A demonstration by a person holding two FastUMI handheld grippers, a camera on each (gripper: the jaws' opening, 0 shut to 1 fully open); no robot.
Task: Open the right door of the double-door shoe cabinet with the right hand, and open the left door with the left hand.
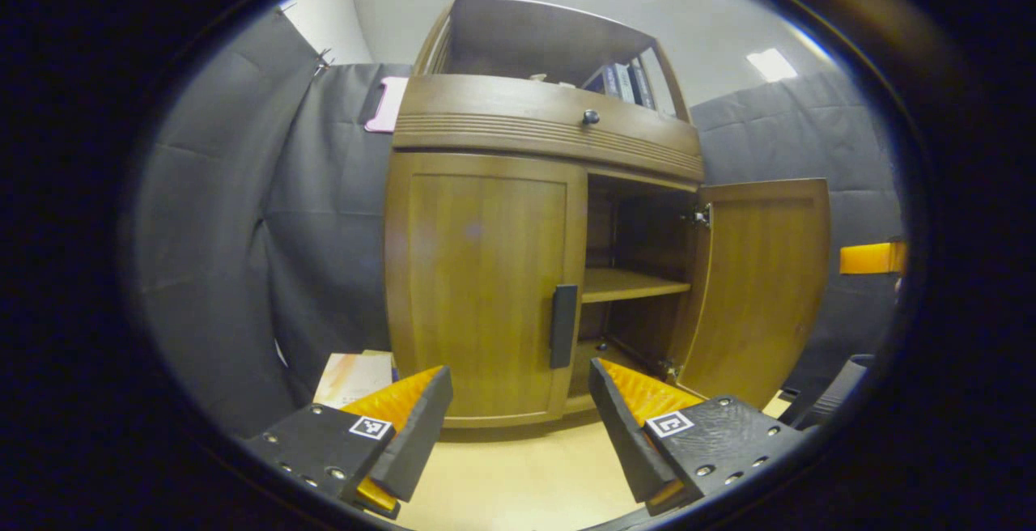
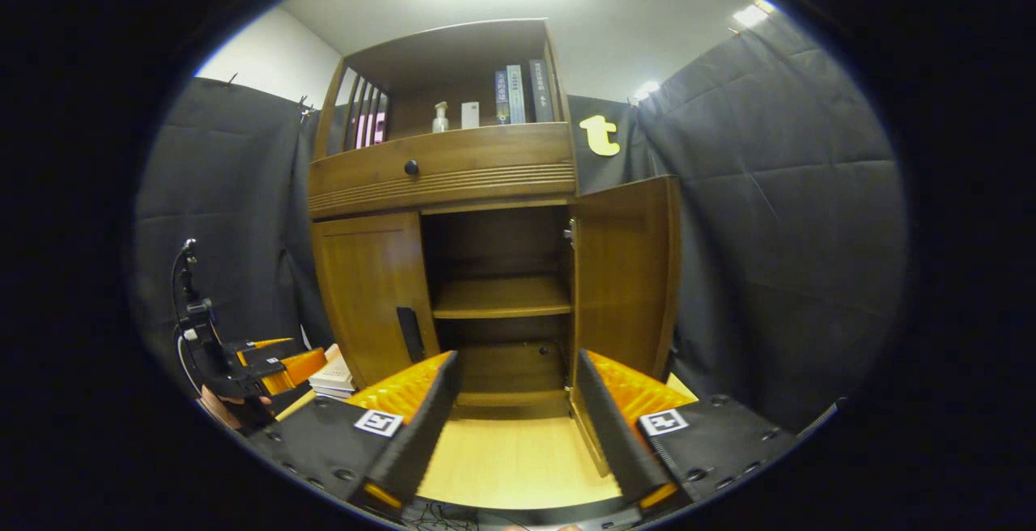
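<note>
The shoe cabinet (image 2: 441,167) is showing warm brown wood with a smooth, slightly glossy finish, and grooved trim is running under its drawer. On its closed left door (image 1: 477,288) a matt dark handle (image 1: 563,325) is sitting. The drawer's knob (image 1: 591,117) is looking dark and shiny. Beside the cabinet, the wall (image 2: 777,231) is hanging as matt, creased cloth. Below it, the floor (image 2: 510,458) is appearing pale and smooth.
</note>
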